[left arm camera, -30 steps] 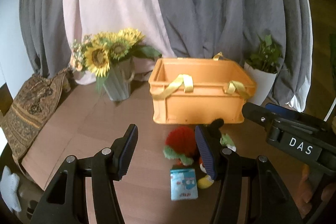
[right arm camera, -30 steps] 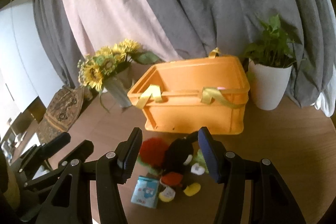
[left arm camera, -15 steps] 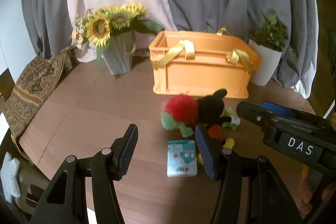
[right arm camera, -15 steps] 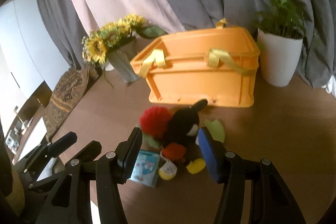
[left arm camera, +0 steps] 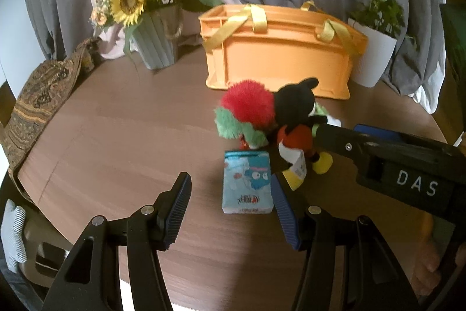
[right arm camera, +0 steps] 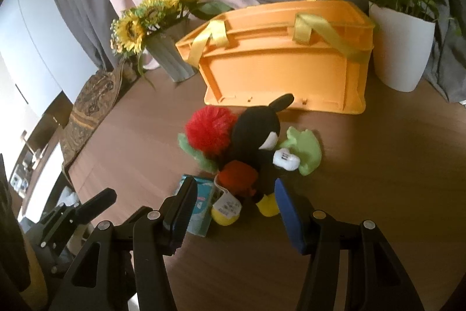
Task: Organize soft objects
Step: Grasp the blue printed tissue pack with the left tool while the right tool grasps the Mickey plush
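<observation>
Counting soft objects: three, clustered on the counter [left arm camera: 116, 136] before one orange crate [left arm camera: 279, 54]
Toys: mouse plush [right arm camera: 256, 142], red-green fluffy toy [left arm camera: 244, 115], blue pouch [left arm camera: 247, 185]
Left gripper [left arm camera: 231, 209]: fingers spread, empty
Right gripper [right arm camera: 233, 209]: fingers spread, empty

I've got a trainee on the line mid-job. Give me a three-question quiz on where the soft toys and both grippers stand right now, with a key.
1. True or false: the black mouse plush already lies inside the orange crate.
2. Which item lies nearest the left gripper?
A. fluffy red toy
B. light blue pouch
C. white plant pot
3. Fill in: the right gripper is ____, its fingers either side of the plush's yellow feet.

Key:
1. False; it lies on the table in front of the crate.
2. B
3. open
</observation>
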{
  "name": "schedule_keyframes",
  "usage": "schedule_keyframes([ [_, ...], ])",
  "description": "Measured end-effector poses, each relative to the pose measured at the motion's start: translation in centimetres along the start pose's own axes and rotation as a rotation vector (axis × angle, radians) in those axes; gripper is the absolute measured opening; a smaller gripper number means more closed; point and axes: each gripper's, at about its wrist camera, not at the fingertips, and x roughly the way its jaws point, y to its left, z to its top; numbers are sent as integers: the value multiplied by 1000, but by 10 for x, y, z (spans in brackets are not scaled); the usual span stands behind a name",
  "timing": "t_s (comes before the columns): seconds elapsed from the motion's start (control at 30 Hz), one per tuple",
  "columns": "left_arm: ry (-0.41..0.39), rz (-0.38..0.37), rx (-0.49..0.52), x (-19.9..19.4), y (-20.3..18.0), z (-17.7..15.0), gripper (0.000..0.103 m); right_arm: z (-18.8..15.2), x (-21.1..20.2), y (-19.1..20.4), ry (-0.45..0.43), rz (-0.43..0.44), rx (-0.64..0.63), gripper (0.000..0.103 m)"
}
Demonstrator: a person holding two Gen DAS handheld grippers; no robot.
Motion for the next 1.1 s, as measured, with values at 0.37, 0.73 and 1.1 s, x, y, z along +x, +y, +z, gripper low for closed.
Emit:
schedule_keyframes([
  [0.37,56,-17,10,24,-8,-17,59,-9,27,-1,76,14,-50,57],
  [0.73,74,-25,-3,43,-5,-20,59,-9,49,3,110,9,-92,57],
  [1.1,80,-37,-8,55,-7,-19,59,-7,68,3,134,-20,-120,57],
])
